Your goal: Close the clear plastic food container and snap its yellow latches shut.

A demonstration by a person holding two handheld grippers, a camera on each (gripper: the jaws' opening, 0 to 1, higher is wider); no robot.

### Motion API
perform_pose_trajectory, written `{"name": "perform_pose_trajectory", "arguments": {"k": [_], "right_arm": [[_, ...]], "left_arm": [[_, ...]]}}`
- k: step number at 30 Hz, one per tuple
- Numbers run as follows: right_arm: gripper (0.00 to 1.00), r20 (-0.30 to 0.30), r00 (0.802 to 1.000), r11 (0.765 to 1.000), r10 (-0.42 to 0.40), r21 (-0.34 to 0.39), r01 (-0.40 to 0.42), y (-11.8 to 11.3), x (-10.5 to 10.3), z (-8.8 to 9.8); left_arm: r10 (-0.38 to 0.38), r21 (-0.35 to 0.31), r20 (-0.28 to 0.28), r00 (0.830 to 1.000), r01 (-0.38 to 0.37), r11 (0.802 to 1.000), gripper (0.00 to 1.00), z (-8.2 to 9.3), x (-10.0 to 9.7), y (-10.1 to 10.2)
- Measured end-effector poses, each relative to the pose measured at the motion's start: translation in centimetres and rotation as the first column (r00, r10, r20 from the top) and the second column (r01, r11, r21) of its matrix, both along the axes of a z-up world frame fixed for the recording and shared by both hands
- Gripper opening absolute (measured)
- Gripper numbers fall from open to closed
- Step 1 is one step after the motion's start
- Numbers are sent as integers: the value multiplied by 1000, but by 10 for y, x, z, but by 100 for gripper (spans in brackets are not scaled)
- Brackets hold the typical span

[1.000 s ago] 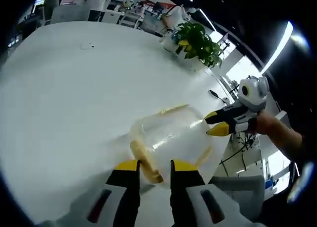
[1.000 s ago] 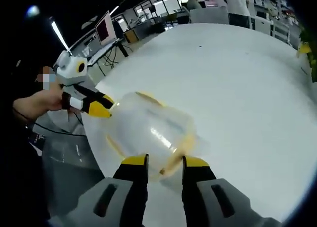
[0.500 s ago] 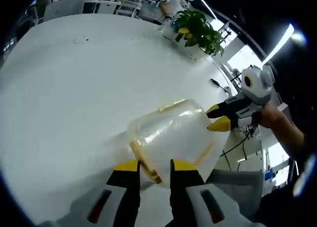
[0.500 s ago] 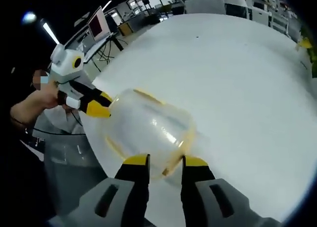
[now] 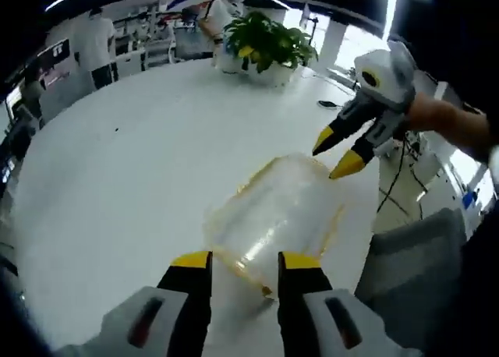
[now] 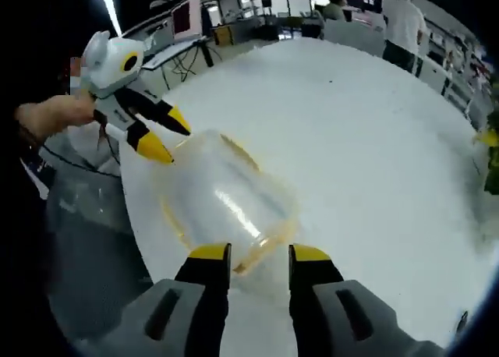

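In the left gripper view, the left gripper (image 5: 240, 262) has its jaws apart, straddling the near yellow edge of the clear container (image 5: 273, 217) on the white table (image 5: 117, 178); whether they touch it is unclear. At the container's far end the right gripper (image 5: 337, 150) has its yellow tips spread, just at the rim. The contents of the container cannot be made out. Beyond, a potted plant (image 5: 265, 45) stands on the table's far side.
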State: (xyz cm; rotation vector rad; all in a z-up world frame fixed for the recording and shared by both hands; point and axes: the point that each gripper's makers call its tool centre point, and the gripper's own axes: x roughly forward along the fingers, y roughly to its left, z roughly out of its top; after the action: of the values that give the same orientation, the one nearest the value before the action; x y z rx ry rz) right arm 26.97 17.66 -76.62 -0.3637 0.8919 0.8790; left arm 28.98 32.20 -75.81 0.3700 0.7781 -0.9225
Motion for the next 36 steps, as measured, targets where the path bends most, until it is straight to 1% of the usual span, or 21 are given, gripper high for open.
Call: {"name": "perform_pose_trajectory", "arguments": {"k": [1, 2, 4, 6, 7, 9, 11, 14, 19, 24, 25, 26, 27, 29, 30, 31, 32, 33, 34, 35, 36], "right_arm": [[29, 14, 1000, 999, 25, 24, -25, 5, 3, 4], [29, 22, 997, 995, 77, 56, -78, 13, 1, 10], [28, 21, 988, 984, 155, 84, -156, 26, -3, 16], [26, 18, 975, 973, 221, 65, -221, 38, -4, 15], [25, 27, 969, 968, 245, 51, -246, 41, -2, 13], [24, 36, 961, 961, 273, 27, -274, 47, 0, 9], [26, 23, 960, 959, 280, 31, -281, 56, 3, 5], [26, 55, 950, 951, 308, 23, -309, 67, 8, 6], [27, 57, 942, 944, 330, 14, -331, 76, 18, 7], [28, 50, 919, 920, 392, -39, -390, 79, 28, 6], [29, 39, 913, 914, 405, -52, -403, 79, 30, 6], [29, 24, 902, 900, 431, -82, -428, 77, 32, 3], [29, 19, 892, 889, 451, -92, -448, 78, 33, 2], [29, -28, 882, 878, 470, -94, -470, 78, 35, -2], [29, -54, 872, 868, 486, -91, -489, 79, 35, -5], [29, -61, 868, 864, 492, -89, -496, 79, 36, -6], [29, -110, 858, 856, 502, -79, -511, 78, 33, -10], [29, -131, 850, 850, 510, -75, -521, 78, 32, -11], [29, -151, 841, 847, 519, -43, -530, 82, 33, -10], [29, -168, 842, 848, 513, -51, -528, 80, 35, -9], [29, -171, 836, 842, 521, -59, -537, 80, 38, -10]], "left_arm": [[-49, 6, 39, 998, 49, 999, 28, 4, 0, -5], [-132, 28, 85, 988, 130, 991, 29, 9, -5, -13], [-223, 53, 94, 970, 219, 974, 29, 10, -12, -24], [-308, 100, 113, 945, 297, 949, 26, 7, -19, -35], [-331, 123, 110, 937, 318, 940, 23, 5, -20, -37], [-347, 139, 110, 931, 331, 933, 23, 2, -22, -43], [-344, 109, 91, 935, 334, 936, 24, 2, -25, -52], [-343, 94, 95, 934, 335, 938, 25, 4, -29, -58], [-378, 104, 100, 920, 368, 924, 28, 2, -39, -69], [-419, 141, 126, 899, 402, 905, 34, 0, -45, -78], [-437, 167, 136, 889, 414, 895, 36, -1, -46, -80], [-447, 209, 132, 885, 416, 885, 37, -5, -46, -78], [-467, 230, 140, 873, 431, 873, 39, -6, -45, -80], [-478, 268, 149, 866, 430, 862, 41, -11, -45, -81], [-488, 293, 152, 860, 432, 853, 41, -12, -44, -80], [-496, 309, 151, 855, 436, 845, 40, -14, -44, -80], [-502, 313, 146, 853, 441, 841, 40, -16, -45, -81], [-496, 319, 142, 857, 434, 842, 40, -17, -45, -81], [-492, 330, 136, 860, 429, 841, 41, -19, -45, -81], [-496, 382, 125, 859, 419, 824, 41, -23, -43, -76], [-523, 411, 156, 838, 427, 806, 41, -22, -40, -78]]}}
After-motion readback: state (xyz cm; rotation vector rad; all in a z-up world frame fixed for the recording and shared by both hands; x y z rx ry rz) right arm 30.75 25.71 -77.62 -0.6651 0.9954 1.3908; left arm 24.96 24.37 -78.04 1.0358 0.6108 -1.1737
